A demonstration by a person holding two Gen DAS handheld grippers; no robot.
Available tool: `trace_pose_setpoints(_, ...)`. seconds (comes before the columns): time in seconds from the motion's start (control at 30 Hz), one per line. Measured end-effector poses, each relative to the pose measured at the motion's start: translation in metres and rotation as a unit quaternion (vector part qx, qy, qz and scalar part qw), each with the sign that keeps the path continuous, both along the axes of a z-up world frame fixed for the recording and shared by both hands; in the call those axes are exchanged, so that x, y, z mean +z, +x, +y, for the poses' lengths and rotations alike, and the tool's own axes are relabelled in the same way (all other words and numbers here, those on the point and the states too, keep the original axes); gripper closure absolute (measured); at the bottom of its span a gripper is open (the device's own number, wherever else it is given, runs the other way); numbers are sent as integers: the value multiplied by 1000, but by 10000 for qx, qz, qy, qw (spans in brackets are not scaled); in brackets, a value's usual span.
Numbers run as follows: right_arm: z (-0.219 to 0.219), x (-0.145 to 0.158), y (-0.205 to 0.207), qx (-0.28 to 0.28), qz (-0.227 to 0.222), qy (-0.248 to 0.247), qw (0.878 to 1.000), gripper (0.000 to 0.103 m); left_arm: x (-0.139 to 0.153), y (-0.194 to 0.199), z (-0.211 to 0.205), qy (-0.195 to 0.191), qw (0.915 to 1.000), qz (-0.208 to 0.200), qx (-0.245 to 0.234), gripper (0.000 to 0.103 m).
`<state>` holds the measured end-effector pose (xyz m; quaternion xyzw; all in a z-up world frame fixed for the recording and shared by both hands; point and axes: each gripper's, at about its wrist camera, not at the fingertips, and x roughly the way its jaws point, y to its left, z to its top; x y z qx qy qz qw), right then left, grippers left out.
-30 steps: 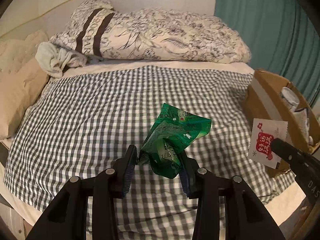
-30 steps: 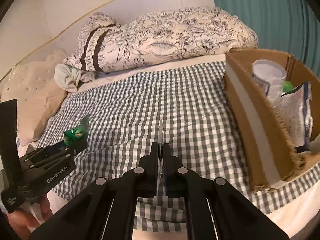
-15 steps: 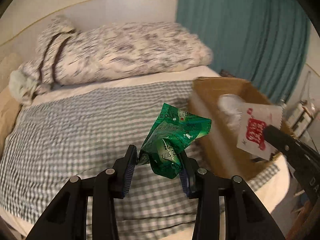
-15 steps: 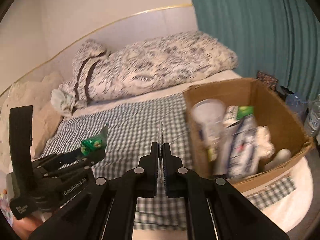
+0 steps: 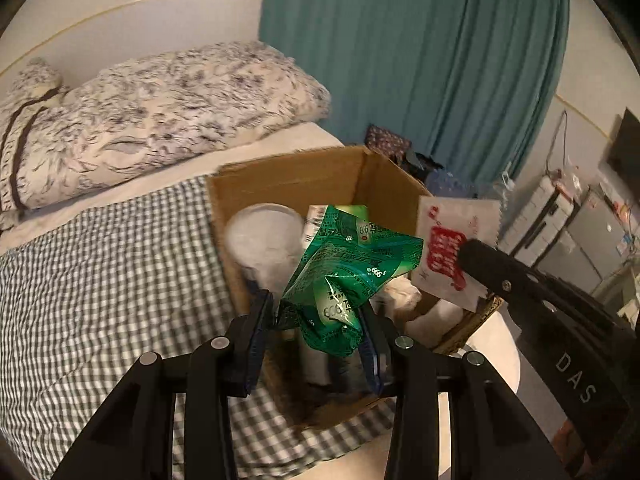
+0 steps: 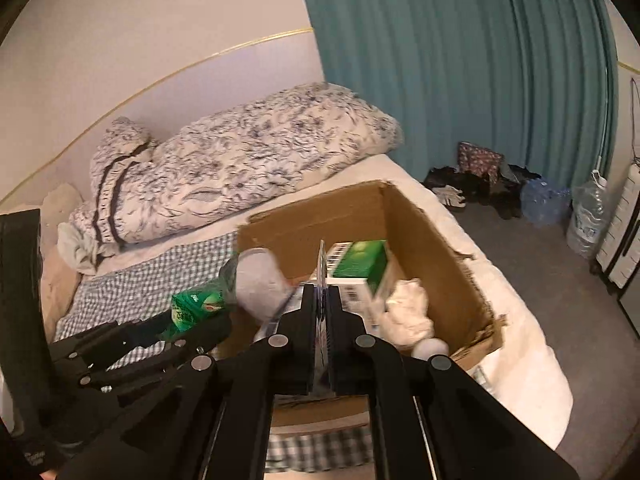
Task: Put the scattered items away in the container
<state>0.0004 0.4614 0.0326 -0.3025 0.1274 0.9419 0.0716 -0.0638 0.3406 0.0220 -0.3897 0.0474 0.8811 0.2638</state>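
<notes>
Above the cardboard box point(image 5: 288, 178), left gripper point(image 5: 316, 334) pinching green wrapper point(image 5: 348, 276); right gripper point(image 6: 320, 312) clamping white packet point(image 5: 456, 248)

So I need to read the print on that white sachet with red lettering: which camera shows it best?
The left wrist view: the white sachet faces the lens, held by the right tongs. The right wrist view shows it edge-on only.

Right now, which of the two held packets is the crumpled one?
The green packet in the left gripper is crumpled into folds. The white sachet with red print, pinched by the right gripper, is flat.
</notes>
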Motion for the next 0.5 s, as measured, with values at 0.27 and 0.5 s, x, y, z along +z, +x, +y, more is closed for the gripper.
trace_pose_setpoints(0.27,33,-11,-14,-252,-59,60,9996,66,-4,-8,38,-421,9987,284,96,11)
trace_pose_setpoints(0.5,40,4,-8,-647,510,263,9963,10,-3,-7,25,-667,9938,717,525,0)
